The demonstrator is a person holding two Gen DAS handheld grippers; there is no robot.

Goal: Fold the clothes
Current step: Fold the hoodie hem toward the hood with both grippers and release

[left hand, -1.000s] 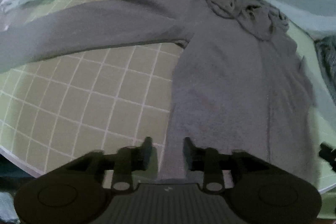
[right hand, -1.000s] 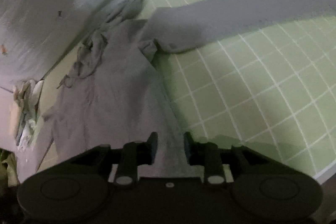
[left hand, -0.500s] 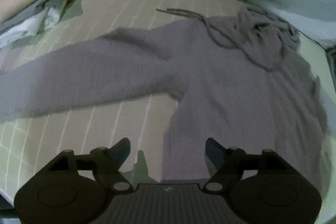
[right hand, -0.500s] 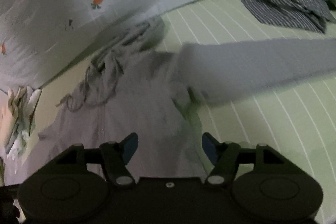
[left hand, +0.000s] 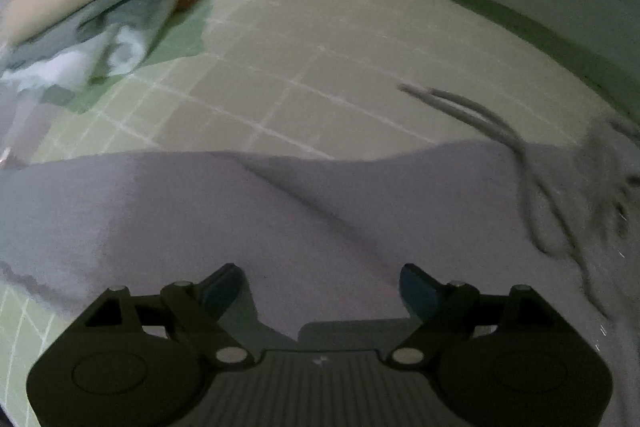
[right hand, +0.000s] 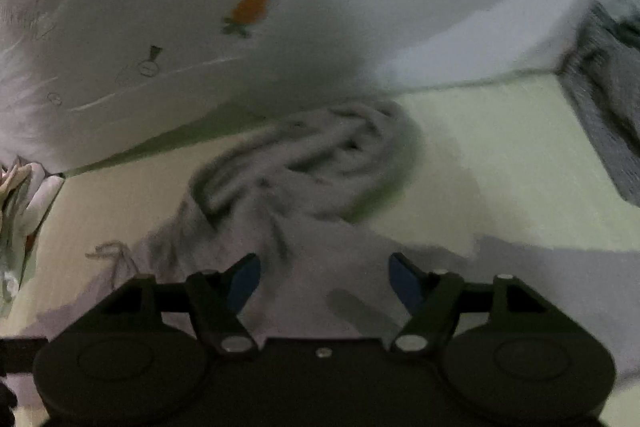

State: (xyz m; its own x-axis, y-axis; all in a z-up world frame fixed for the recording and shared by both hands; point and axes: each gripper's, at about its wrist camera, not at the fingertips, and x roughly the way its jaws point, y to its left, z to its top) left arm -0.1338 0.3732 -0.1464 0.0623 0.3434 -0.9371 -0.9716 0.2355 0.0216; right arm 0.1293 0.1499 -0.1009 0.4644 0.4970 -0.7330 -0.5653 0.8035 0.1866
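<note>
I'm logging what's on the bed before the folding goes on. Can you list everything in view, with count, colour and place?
hoodie: one, grey, spread flat on the sheet; hood bunched near the blanket.
drawstrings: two, grey, trailing from the hood across the sheet.
sheet: one, light green with a white grid, under everything.
blanket: one, white with a carrot print, along the far edge.
clothes pile: one, peach, grey and white, far left corner in the left view.
striped garment: one, dark grey striped, far right in the right view.
left tongs: one, black with blue pads, jaws opening, above the hoodie sleeve, nothing pinched.
right tongs: one, black with blue pads, open, above the hoodie below the hood.
</note>
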